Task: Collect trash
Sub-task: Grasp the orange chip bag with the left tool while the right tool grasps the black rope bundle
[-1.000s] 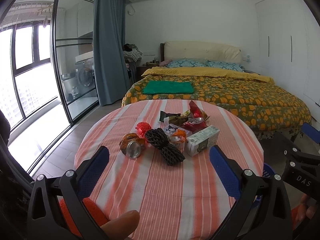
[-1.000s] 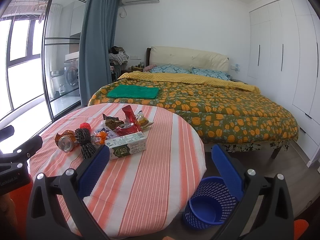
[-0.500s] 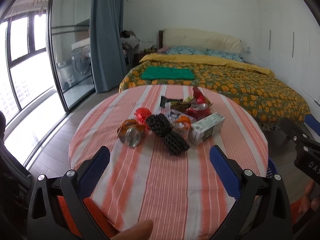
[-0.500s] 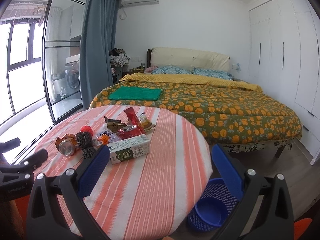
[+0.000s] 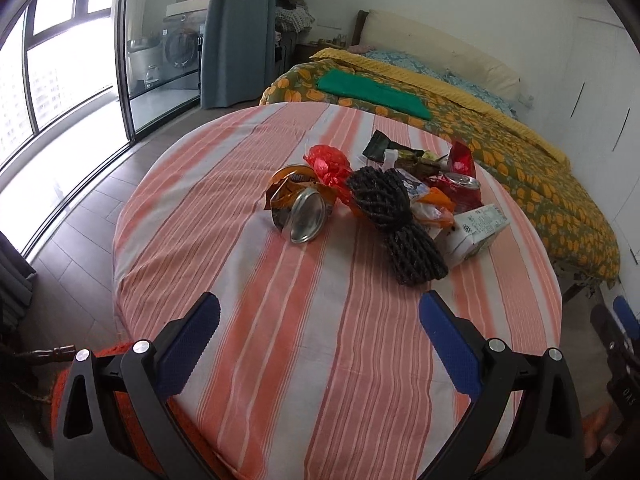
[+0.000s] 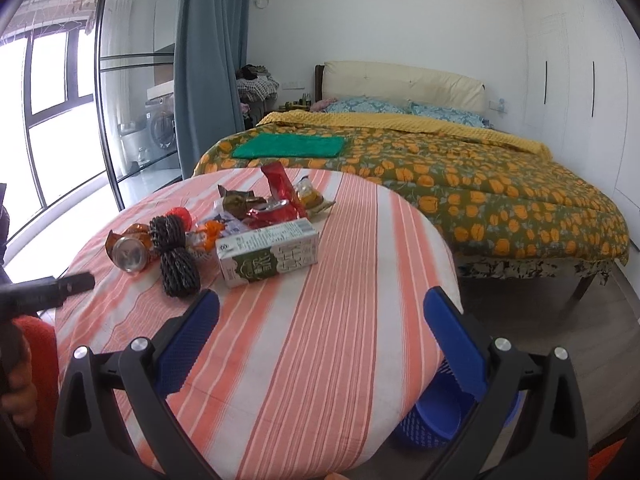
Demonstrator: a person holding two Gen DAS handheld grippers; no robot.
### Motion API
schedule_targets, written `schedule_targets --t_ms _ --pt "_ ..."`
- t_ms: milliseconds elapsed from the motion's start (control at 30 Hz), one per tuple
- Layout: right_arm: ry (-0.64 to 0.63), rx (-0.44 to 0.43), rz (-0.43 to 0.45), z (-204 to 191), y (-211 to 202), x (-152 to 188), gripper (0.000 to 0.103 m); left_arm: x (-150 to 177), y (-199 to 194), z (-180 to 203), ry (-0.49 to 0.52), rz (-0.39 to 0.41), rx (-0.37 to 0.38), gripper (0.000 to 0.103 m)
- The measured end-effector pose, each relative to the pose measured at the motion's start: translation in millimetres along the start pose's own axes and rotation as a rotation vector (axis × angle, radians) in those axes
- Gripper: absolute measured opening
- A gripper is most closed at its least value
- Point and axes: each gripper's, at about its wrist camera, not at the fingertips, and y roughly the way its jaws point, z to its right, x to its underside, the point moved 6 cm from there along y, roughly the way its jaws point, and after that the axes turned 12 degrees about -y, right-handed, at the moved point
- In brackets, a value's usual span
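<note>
Here, a round tabletop under an orange-and-white striped cloth carries one cluster of trash near its middle. Items, left to right in the left wrist view: a crushed orange drink can lying on its side, base toward the camera; a crumpled red plastic bag just behind it; a black foam net sleeve touching the can's neighbour and lying across the heap; a milk carton on its side at the heap's right edge; a dented red can and a red snack wrapper behind the carton.

A blue mesh wastebasket stands on the floor beside the tabletop's right edge, partly hidden.

Left hand-held gripper: fingers spread wide, empty, above the near cloth, short of the heap. Right hand-held gripper: likewise spread and empty, above the tabletop's right portion.

A bed with an orange-patterned cover fills the background.
</note>
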Motion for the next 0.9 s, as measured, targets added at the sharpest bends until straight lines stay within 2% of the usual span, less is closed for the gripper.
schedule_targets --t_ms 133,200,300,400,533,633,667,733,767,900 --pt "-0.008 -0.071 -0.022 -6.2 7.1 9.2 0.098 -20.6 33.2 3.9 0.066 -0.008 -0.016 0.099" --pt "-0.010 -0.149 -0.020 -12.3 9.2 11.9 0.098 -28.5 51.8 5.2 0.095 -0.035 -0.011 0.099" --pt "-0.012 -0.189 -0.026 -15.5 9.9 12.9 0.098 -40.0 76.5 4.2 0.144 -0.074 0.000 0.099" --pt "-0.048 -0.254 -0.063 -25.6 18.4 12.2 0.098 -49.2 91.8 2.2 0.228 -0.117 0.040 0.099" --pt "-0.091 -0.329 -0.113 -39.0 35.4 6.5 0.098 -62.0 101.0 0.4 0.326 -0.168 0.134 0.099" --pt "-0.095 -0.432 -0.151 -56.4 53.7 -4.6 0.098 -65.8 107.1 3.4 0.440 -0.158 0.154 0.099" --pt "-0.095 -0.432 -0.151 -56.4 53.7 -4.6 0.098 -66.7 109.4 5.5 0.480 -0.149 0.157 0.099" --pt "-0.108 -0.522 -0.208 -78.6 75.5 -14.9 0.098 -65.1 111.9 8.9 0.529 -0.149 0.181 0.099" --pt "-0.112 -0.535 -0.218 -83.7 78.6 -16.7 0.098 -64.5 113.7 10.0 0.552 -0.148 0.184 0.099" --pt "-0.145 -0.561 -0.235 -102.1 90.8 -25.2 0.096 -67.0 118.0 8.8 0.554 -0.138 0.204 0.099"
